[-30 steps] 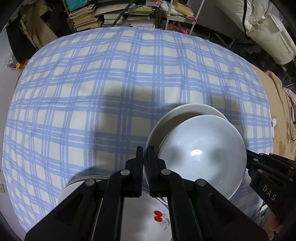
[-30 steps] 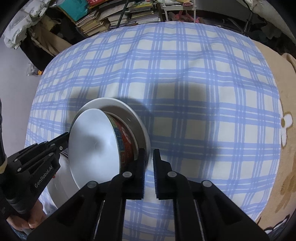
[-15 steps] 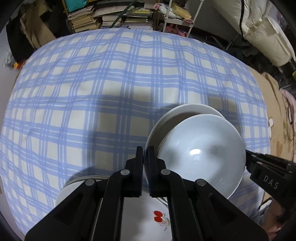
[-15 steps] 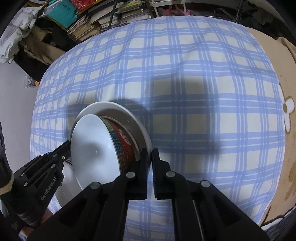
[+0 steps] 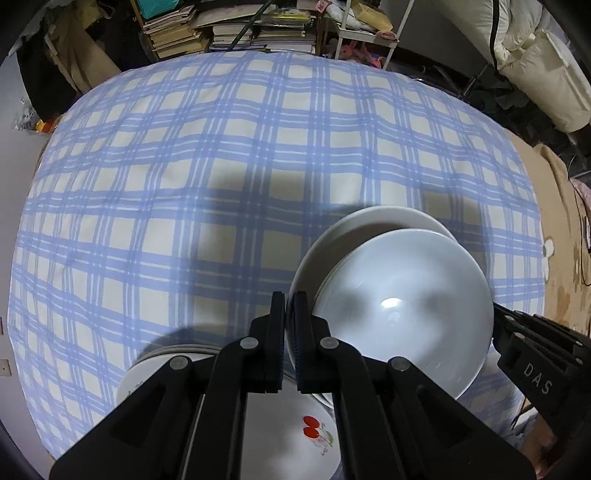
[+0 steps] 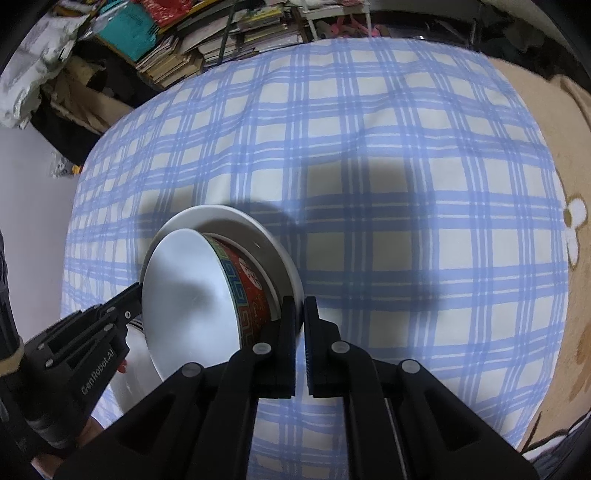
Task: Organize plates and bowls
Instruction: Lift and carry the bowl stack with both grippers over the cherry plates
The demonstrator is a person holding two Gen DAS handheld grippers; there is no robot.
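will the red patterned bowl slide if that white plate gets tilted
Probably: the bowl looks glazed and sits loose and off-centre on the smooth white plate. Its glossy sheen suggests ceramic, so likely rigid, fairly heavy and breakable. Its tall sides could let it tip.

A lived-in home, a cluttered bedroom or living room. Ahead of the left claw spreads a blue-and-cream checked cloth over a soft surface. Beyond its far edge, stacks of books and papers sit piled on the floor beside a white rack. Far right hangs a cream padded coat; to the right lies a tan cartoon-print blanket.
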